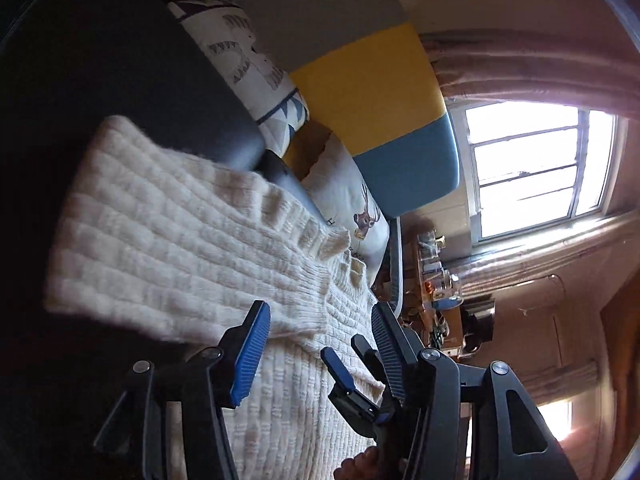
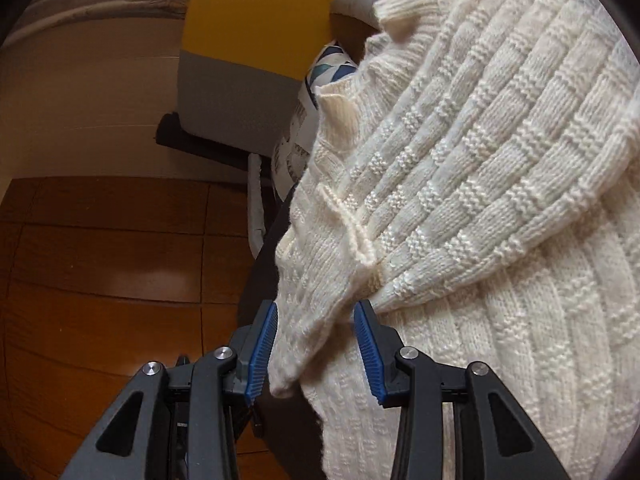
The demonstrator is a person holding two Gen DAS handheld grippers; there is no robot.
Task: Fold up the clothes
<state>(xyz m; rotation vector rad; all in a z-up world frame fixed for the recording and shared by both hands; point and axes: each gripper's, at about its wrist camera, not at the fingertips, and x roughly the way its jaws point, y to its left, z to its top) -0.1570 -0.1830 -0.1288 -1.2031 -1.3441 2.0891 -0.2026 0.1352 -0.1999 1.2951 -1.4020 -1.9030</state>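
Observation:
A cream chunky-knit sweater (image 1: 180, 240) lies spread on a dark padded surface (image 1: 120, 60), with one sleeve folded across its body. My left gripper (image 1: 320, 312) hovers just above the knit, open, with nothing pinched between its blue pads. In the right wrist view the sweater (image 2: 480, 160) fills the right side. My right gripper (image 2: 316, 312) is at its side edge, with a thick fold of knit filling the gap and touching both pads. That gripper's blue pad (image 1: 338, 372) also shows in the left wrist view, with a person's hand (image 1: 356, 468) below it.
Patterned pillows (image 1: 256, 64) lean against a headboard of grey, yellow (image 1: 368, 84) and blue panels. A bright window (image 1: 536, 168) and a cluttered side table (image 1: 436, 280) lie beyond. Wooden floor (image 2: 100, 260) lies beside the dark surface's edge.

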